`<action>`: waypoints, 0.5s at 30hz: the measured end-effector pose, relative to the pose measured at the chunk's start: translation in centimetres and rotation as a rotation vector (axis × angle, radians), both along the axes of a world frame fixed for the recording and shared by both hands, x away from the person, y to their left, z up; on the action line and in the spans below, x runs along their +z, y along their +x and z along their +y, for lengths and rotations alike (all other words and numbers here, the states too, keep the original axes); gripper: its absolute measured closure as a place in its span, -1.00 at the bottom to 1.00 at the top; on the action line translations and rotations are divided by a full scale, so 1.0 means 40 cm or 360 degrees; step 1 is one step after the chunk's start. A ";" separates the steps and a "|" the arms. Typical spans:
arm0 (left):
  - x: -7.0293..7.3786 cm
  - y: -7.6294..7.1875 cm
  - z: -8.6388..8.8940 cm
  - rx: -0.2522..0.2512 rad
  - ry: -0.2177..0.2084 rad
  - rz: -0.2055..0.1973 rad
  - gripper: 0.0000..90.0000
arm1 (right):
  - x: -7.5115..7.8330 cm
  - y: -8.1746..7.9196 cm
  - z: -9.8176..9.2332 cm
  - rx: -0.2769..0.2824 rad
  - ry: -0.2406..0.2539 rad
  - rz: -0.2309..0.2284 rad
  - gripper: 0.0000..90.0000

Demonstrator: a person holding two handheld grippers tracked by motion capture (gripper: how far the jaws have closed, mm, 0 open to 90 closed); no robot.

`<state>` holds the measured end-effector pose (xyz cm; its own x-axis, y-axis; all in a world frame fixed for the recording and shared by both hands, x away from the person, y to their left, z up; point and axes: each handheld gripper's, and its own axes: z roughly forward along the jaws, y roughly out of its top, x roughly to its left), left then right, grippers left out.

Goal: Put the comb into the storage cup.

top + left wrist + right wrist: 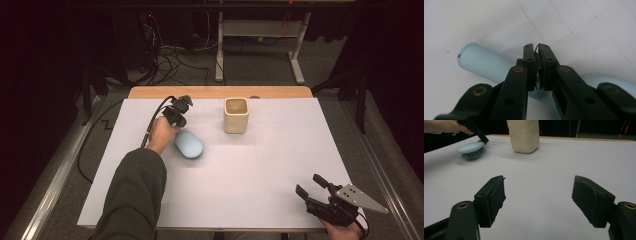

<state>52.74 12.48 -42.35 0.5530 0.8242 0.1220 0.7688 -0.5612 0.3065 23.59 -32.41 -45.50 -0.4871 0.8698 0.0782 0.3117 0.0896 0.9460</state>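
High view: brush bristles-down, long axis toward left tongs.

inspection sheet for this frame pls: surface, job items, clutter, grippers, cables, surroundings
Surface: white sheet over a wooden table; faint grid lines, no spills seen.
Job's things: light blue brush, bristles down on the sheet, handle running under the left gripper; cream square cup upright, apart from the brush, looks empty.
Clutter: nothing seen.
Grippers: left gripper jaws shut above the brush handle, whether they pinch it cannot be told; right gripper open, nothing between the jaws, near the sheet's right front corner.
Cables: black cable trails from the left gripper off the table's left edge; loose cables on the floor behind.
Surroundings: white table frame legs beyond; dark room.
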 end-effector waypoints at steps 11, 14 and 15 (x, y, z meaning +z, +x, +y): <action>0.000 -0.020 0.044 0.0033 0.0013 -0.0007 0.89 | 0.001 -0.001 0.000 -0.0003 -0.0002 -0.0005 -0.39; 0.000 -0.027 0.057 0.0044 0.0003 -0.0003 0.89 | 0.000 0.000 0.000 -0.0005 -0.0002 -0.0006 -0.39; 0.000 -0.030 0.061 0.0047 0.0000 -0.0001 0.89 | 0.000 0.000 0.000 -0.0006 -0.0001 -0.0004 -0.39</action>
<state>51.56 14.92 -42.36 0.5286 0.8400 0.1223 0.7846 -0.5384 0.3073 23.59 -32.39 -45.48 -0.4838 0.8718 0.0764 0.3096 0.0888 0.9467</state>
